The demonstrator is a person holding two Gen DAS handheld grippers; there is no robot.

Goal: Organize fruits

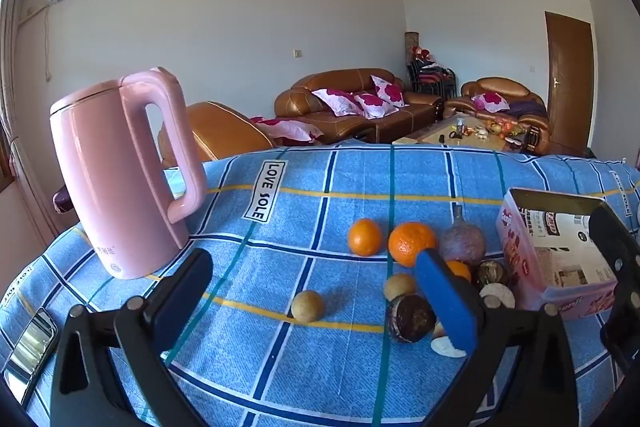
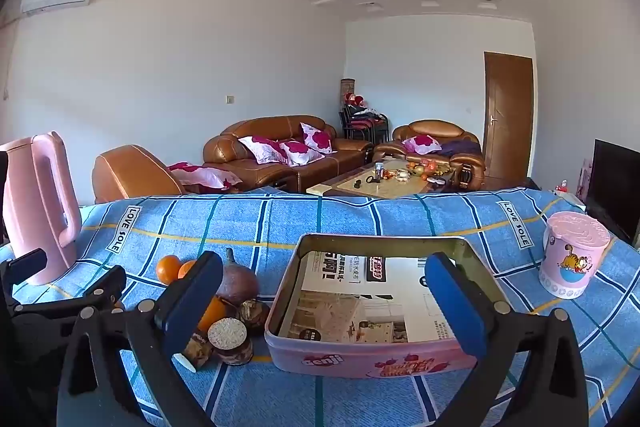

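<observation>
With both our left gripper [image 1: 316, 299] and right gripper [image 2: 324, 297] spread wide and empty, the small round tan fruit [image 1: 307, 305] lies between our left jaws (light, firm, likely to roll), so we should pinch across its middle.

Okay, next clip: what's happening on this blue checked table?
A person holds two tools over the blue checked tablecloth, both open and empty. The left tool faces the loose fruit: round oranges, small tan balls and dark brown cut pieces. The right tool faces the pink rectangular tin, paper-lined and still without fruit. Nothing is picked up yet.
</observation>
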